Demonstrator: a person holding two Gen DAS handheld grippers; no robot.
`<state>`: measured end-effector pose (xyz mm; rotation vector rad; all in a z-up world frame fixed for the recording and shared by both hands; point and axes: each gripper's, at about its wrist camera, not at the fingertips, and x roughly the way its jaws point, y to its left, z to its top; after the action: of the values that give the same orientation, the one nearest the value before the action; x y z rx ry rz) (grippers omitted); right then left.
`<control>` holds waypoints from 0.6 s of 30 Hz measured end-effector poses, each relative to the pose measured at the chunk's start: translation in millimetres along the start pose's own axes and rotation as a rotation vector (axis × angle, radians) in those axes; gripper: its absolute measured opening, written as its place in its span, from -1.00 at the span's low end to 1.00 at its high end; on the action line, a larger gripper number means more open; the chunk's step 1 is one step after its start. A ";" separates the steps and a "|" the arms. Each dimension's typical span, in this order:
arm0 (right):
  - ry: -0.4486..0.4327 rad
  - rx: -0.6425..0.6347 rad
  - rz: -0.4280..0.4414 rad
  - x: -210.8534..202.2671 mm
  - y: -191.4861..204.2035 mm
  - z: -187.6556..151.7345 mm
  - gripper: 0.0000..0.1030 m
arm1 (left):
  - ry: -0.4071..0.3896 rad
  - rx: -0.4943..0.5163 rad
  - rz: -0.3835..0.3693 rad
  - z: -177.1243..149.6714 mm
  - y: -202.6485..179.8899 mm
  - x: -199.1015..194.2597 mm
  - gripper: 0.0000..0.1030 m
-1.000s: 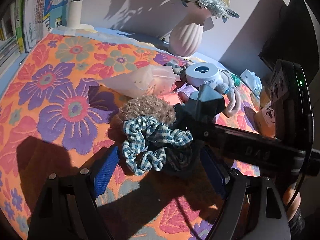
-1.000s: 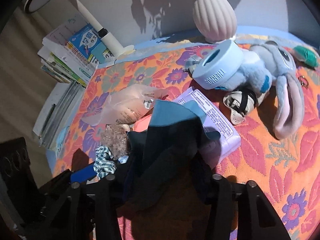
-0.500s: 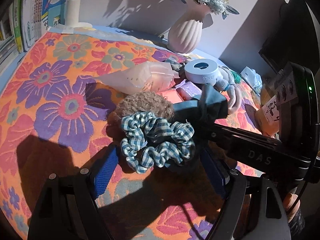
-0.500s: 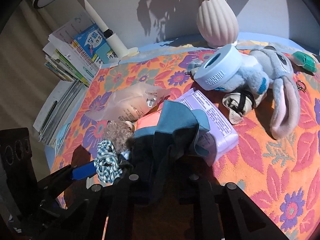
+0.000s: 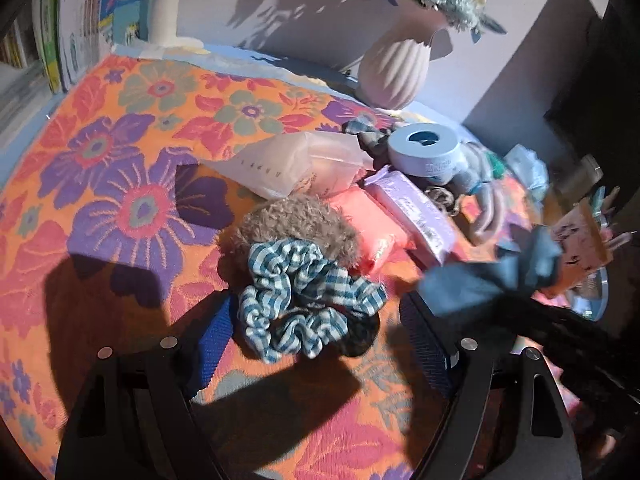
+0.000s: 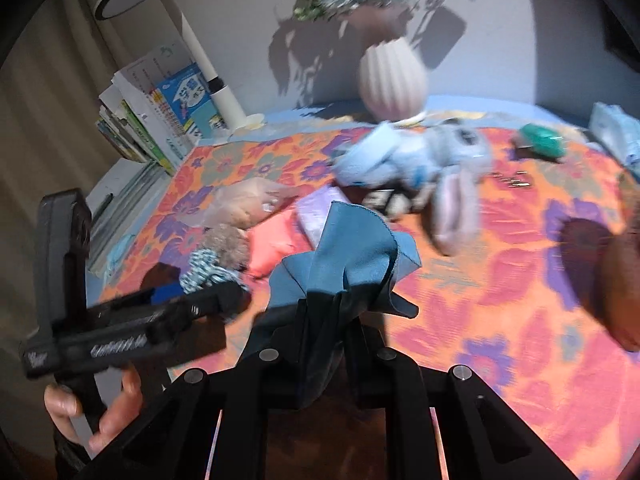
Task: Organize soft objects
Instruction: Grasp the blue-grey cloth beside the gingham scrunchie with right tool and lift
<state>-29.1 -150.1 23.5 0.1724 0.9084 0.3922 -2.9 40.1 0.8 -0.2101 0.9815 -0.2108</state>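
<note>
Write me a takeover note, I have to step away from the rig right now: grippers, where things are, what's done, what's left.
Right gripper: jaws just closed, shut on the blue cloth, lifted off the floral mat.
Left gripper: open, straddling the checked scrunchie, not gripping.
Fuzzy brown scrunchie, pink pouch, wipes pack and plush rabbit lie loose.
Done: cloth picked.
Left: place it, sort the rest.

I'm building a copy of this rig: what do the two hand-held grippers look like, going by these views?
Both are black, angular frames with silver screw heads. The left hand-held gripper has blue ribbed pads on its fingers, and white lettering runs along its body in the right wrist view. The right hand-held gripper shows the same black frame; its pads are hidden.
</note>
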 end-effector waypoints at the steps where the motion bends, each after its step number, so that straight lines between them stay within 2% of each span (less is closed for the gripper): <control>1: -0.002 -0.006 -0.022 -6.8 -5.2 -2.1 -0.72 | 0.003 0.002 0.020 0.8 -1.9 2.1 0.57; 3: -0.001 -0.026 -0.062 -17.1 -13.5 -5.5 -0.72 | 0.000 0.009 0.053 2.0 -5.4 5.0 0.53; 5: 0.011 -0.068 -0.104 -24.8 -19.3 -9.1 -0.72 | -0.011 0.017 0.097 2.4 -7.8 7.0 0.07; 6: 0.019 -0.094 -0.126 -27.3 -20.7 -11.3 -0.71 | -0.016 0.027 0.114 2.2 -8.7 7.0 -0.02; 8: 0.034 -0.135 -0.152 -30.4 -22.7 -15.4 -0.64 | -0.023 0.042 0.120 1.1 -10.7 4.6 -0.43; 10: 0.055 -0.140 -0.143 -32.5 -29.2 -20.8 -0.31 | -0.034 0.048 0.096 -1.7 -12.5 -1.2 -0.48; 11: 0.064 -0.141 -0.147 -34.3 -34.2 -25.0 0.19 | -0.046 0.060 0.091 -3.7 -14.5 -5.6 -0.58; 12: 0.064 -0.141 -0.156 -36.9 -37.7 -28.2 0.56 | -0.055 0.075 0.088 -5.0 -17.4 -9.0 -0.68; 13: 0.059 -0.141 -0.177 -41.2 -43.9 -33.0 0.62 | -0.067 0.094 0.076 -6.8 -21.0 -14.1 -0.69; 15: 0.052 -0.130 -0.194 -51.4 -56.0 -39.7 0.63 | -0.081 0.109 0.056 -8.0 -27.0 -19.9 -0.69; 18: 0.018 -0.078 -0.165 -70.8 -72.7 -41.4 0.65 | -0.094 0.126 0.022 -6.5 -38.5 -24.4 -0.69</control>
<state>-82.2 -245.9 27.8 0.0226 0.9167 0.2758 -24.7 9.3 27.1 -0.0927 0.8735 -0.2394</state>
